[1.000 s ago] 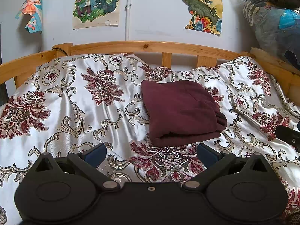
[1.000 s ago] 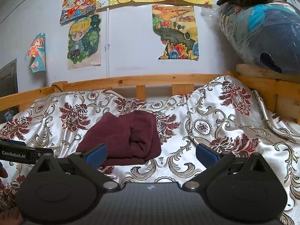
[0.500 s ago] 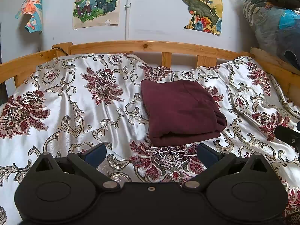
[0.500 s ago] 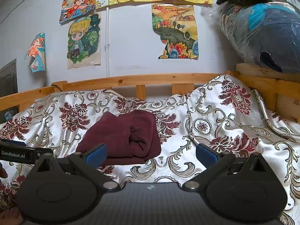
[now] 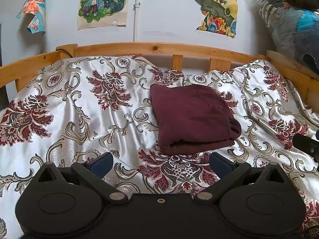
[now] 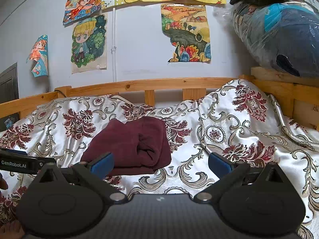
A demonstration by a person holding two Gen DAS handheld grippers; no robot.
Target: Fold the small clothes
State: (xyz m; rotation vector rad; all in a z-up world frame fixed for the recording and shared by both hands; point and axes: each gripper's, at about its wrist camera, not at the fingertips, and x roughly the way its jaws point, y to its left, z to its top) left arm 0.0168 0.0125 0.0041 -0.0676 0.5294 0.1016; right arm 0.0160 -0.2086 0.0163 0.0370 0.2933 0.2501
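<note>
Maroon garment (image 5: 192, 117) folded into a compact block, lying on the floral bedspread (image 5: 75, 107) near the middle of the bed, well short of the wooden rail (image 5: 155, 48). Thick rolled edge toward the cameras, looser layered end on the right; in the right view (image 6: 131, 145), a tuck of cloth bulging along the near right side, so the fold looks done but not crisp.

Left gripper (image 5: 160, 162) spread wide, holding nothing, hovering just in front of the garment's near edge and clear of it. Right gripper (image 6: 160, 164) likewise spread and empty, low over the bedspread, its left pad (image 6: 102, 164) overlapping the garment's near corner in view; contact not certain.

Both apart from the cloth and level with it, probably because the fold is judged finished and nothing needs pinning. Part of the other gripper at each frame's edge.

Likely remaining: a smoothing press on the bulge, or none. Slippery satin underneath could let the block slide if pushed sideways.
</note>
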